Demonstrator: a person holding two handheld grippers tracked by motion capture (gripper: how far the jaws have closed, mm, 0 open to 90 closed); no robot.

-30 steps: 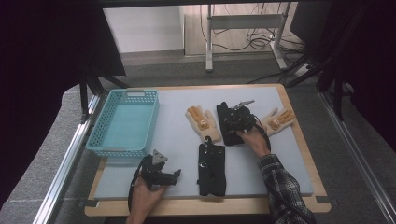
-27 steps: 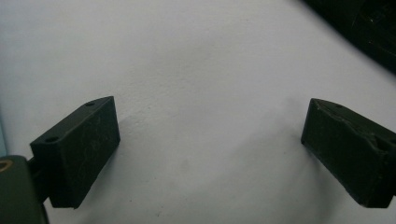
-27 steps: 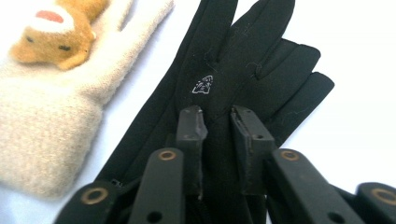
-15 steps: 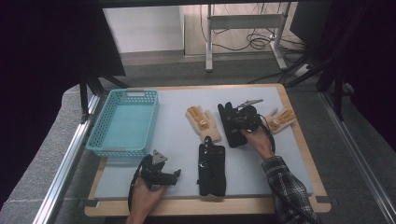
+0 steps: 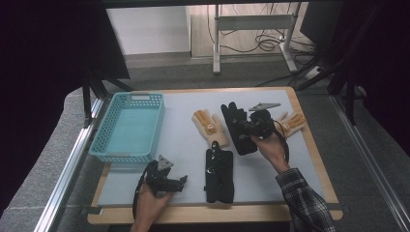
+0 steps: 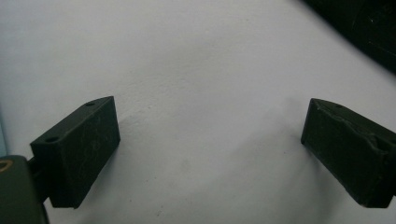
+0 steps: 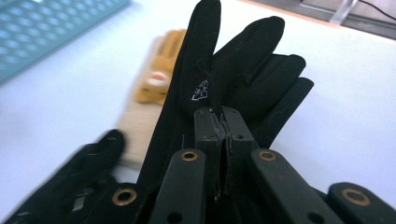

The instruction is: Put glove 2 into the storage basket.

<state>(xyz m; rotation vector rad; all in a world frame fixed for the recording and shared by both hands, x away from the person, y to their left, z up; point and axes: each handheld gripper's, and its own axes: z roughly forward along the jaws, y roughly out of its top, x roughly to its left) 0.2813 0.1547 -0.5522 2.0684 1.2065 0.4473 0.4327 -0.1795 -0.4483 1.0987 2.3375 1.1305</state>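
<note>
My right gripper is shut on a black glove at the middle right of the mat, pinching it near the fingers. In the right gripper view the jaws stand pressed together on the glove's fabric, whose fingers stick up past them. A second black glove lies flat near the front edge. One tan glove lies left of the held glove, another to its right. My left gripper rests open at the front left, with bare mat between its jaws.
A light blue plastic basket stands at the left of the mat, with nothing seen in it. The pale mat lies on a wooden table with a raised rim. Metal rails run along both sides.
My right hand has risen and shifted slightly, taking the black glove up with it, so the glove now hangs partly off the mat. The left gripper has stayed put.
</note>
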